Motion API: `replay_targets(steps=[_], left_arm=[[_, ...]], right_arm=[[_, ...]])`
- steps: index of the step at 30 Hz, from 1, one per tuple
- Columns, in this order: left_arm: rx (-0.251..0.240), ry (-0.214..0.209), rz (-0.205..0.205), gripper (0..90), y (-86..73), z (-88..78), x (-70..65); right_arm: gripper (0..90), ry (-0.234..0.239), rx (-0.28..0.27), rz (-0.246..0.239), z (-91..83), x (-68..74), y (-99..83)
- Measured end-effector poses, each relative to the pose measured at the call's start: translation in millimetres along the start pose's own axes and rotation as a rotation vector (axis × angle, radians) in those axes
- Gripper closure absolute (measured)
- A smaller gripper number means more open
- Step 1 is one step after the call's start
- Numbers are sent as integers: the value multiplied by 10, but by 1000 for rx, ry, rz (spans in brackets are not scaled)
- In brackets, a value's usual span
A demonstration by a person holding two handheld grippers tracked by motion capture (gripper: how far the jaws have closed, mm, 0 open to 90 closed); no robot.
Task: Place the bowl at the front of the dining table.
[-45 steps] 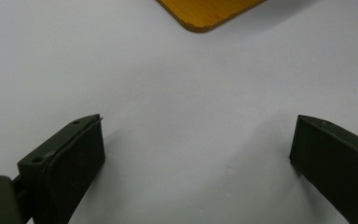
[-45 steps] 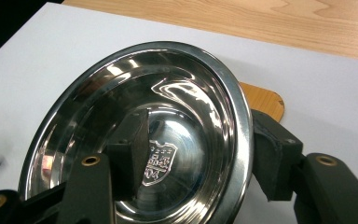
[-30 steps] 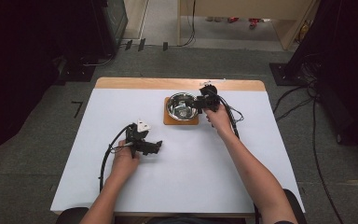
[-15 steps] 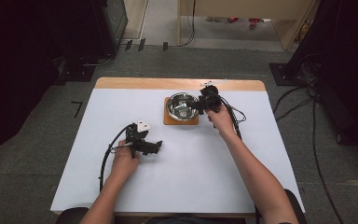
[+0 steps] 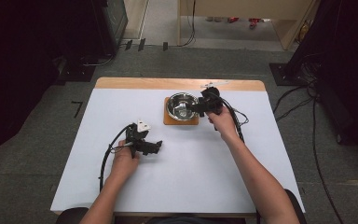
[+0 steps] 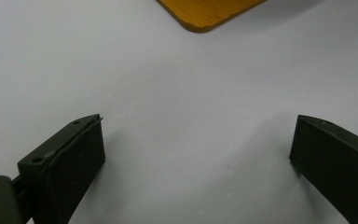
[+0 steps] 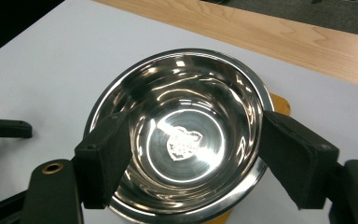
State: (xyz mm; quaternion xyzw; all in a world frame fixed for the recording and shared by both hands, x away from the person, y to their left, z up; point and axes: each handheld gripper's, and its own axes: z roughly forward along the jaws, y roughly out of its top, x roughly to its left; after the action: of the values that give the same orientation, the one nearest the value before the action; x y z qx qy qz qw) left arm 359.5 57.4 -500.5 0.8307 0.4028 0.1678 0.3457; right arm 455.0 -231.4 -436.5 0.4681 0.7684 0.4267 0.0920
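On far half of white table (image 5: 182, 186), steel bowl (image 5: 182, 106) sitting on small wooden board (image 5: 181, 120), upright, empty. Right gripper (image 5: 196, 107) hovering at bowl's right rim, jaws standing wide, nothing gripped; in right gripper view right gripper (image 7: 191, 161) looking down into bowl (image 7: 182, 135), one jaw over inside wall, other outside rim, pads apparently not pressing. Round bowl, no long axis. Right hand nearer. Left gripper (image 5: 156, 147) resting on table well apart toward near-left, jaws gaping, holding nothing; board corner (image 6: 209, 14) lying ahead of left gripper (image 6: 196, 154).
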Motion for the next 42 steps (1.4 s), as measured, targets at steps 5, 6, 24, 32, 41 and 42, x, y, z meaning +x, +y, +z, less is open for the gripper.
replay_targets(steps=[5,6,24,32,41,42], left_arm=[[1,-1,0,29,0,-1,0],[1,-1,0,29,0,-1,0],[-1,-1,-1,29,0,0,0],[-1,0,0,29,0,0,0],[0,0,1,29,0,0,1],[0,0,0,29,0,0,1]], right_arm=[[251,2,-6,2,-54,25,-33],[251,0,-4,0,-66,24,-41],[251,0,-8,-25,-194,144,-131],[251,7,1,-35,-243,192,-211],[251,12,4,-26,-314,216,-308],[251,13,5,-28,-316,218,-318]])
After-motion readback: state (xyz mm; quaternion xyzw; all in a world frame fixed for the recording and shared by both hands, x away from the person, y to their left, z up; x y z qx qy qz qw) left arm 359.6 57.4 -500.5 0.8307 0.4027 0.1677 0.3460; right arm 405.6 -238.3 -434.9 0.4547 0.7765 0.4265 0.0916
